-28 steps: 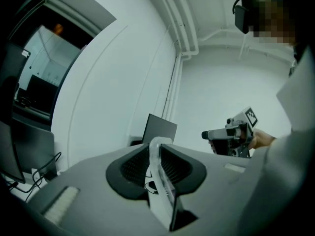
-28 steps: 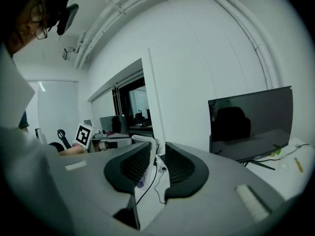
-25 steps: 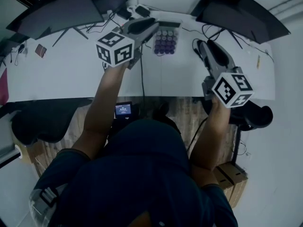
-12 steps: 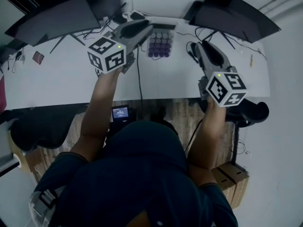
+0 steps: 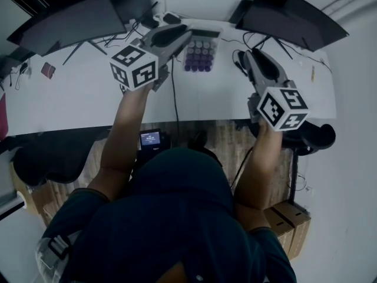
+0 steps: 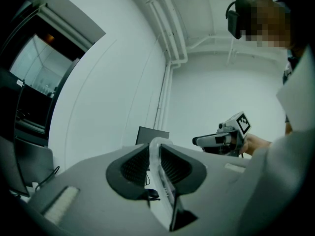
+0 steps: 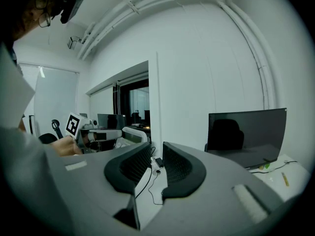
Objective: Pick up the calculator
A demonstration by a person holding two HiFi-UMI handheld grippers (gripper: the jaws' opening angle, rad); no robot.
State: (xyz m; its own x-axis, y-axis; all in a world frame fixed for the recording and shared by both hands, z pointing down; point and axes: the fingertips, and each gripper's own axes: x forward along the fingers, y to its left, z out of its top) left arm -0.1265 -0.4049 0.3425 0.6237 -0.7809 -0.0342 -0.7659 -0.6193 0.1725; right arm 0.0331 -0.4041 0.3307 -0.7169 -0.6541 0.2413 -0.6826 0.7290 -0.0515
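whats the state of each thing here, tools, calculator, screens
calculator: clamped by its edge in the left tool
left tool: shut on the calculator
right tool: open, nothing between its jaws
left monitor: screen dark
right monitor: screen dark
small screen under the desk: lit

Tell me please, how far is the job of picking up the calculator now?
Done: the left gripper is shut on the edge of the calculator. In hand: it holds it, apparently just clear of the white desk. Left: perhaps only raising it further. The right gripper is open and empty.
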